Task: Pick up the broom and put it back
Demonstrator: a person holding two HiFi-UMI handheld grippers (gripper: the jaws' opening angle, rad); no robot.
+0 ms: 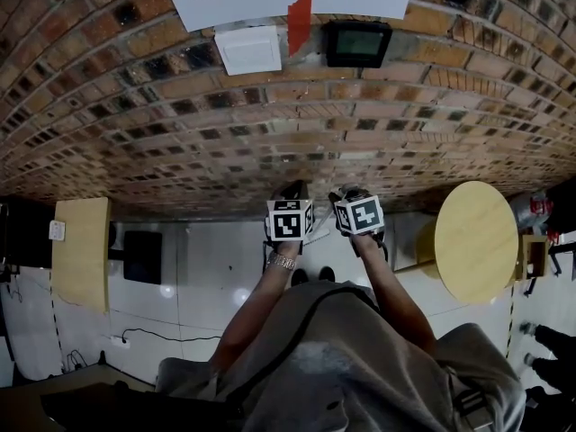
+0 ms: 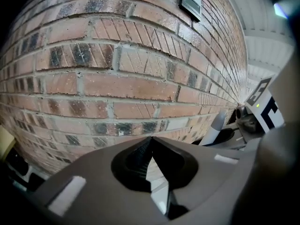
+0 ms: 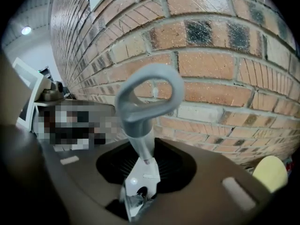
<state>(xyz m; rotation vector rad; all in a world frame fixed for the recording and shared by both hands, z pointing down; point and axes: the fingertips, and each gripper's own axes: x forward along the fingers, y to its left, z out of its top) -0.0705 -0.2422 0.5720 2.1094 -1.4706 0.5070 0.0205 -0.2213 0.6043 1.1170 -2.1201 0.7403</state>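
Observation:
The broom shows only as its grey handle with a loop at the top (image 3: 149,96), standing up close to the brick wall (image 3: 220,64). My right gripper (image 3: 144,162) is shut on the handle just below the loop. My left gripper (image 2: 150,142) points at the wall with its tips together and nothing between them. From the left gripper view the grey handle (image 2: 216,128) and the right gripper's marker cube (image 2: 265,108) appear at the right. In the head view both grippers, left (image 1: 289,196) and right (image 1: 349,196), are held side by side near the wall's foot. The broom's head is hidden.
A round yellow table (image 1: 475,239) stands at the right by the wall. A light wooden cabinet (image 1: 81,250) stands at the left. A white box (image 1: 248,49) and a small dark screen (image 1: 357,43) hang on the wall. A cable (image 1: 148,336) lies on the white floor.

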